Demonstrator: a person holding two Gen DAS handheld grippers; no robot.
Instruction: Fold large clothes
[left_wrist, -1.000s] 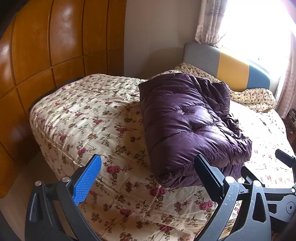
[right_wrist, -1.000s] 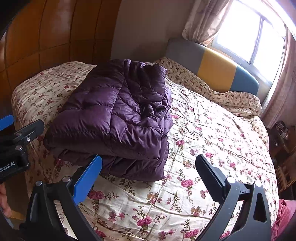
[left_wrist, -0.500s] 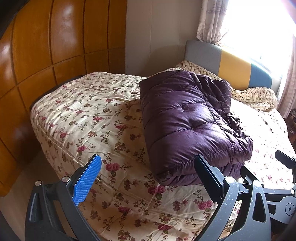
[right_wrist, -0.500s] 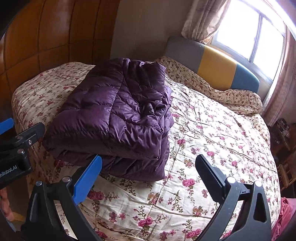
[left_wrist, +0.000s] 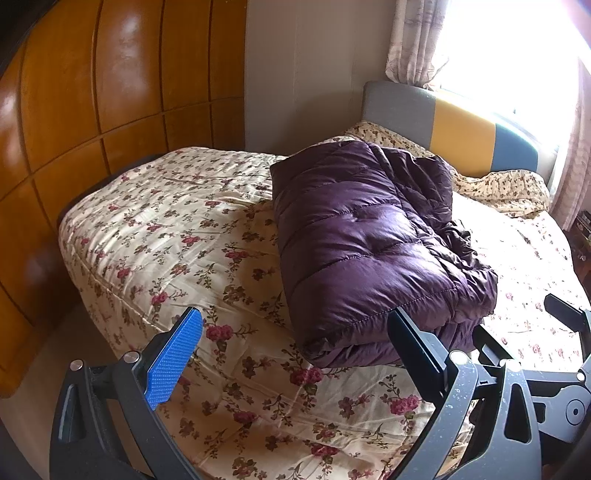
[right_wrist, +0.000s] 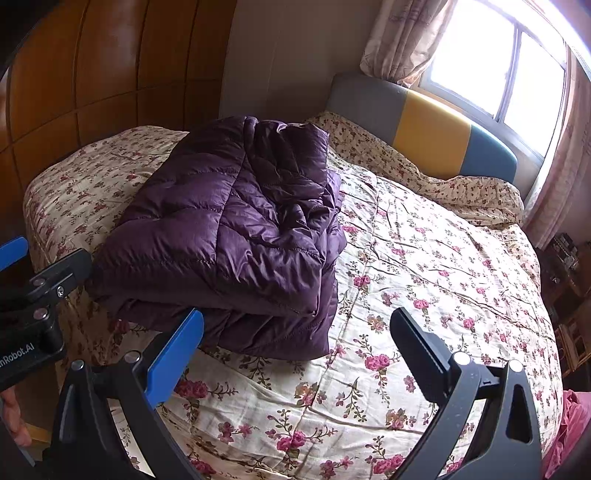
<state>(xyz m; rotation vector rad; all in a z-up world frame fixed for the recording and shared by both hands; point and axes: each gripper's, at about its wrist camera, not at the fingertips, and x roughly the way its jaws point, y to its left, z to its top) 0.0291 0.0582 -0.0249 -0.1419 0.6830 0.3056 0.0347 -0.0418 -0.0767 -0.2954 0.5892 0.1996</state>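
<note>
Left wrist: gripper (left_wrist: 295, 343) wide, empty.

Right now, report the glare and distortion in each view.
Left wrist view: the window is blown out white, and the wooden wardrobe panels bow with fisheye curvature. Right wrist view: the window is bright but its frame shows; the purple jacket carries soft sheen.

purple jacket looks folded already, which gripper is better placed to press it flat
Left, probably. The left gripper is open with the purple jacket right ahead; the right gripper, also open, faces mostly bare bedspread.
</note>
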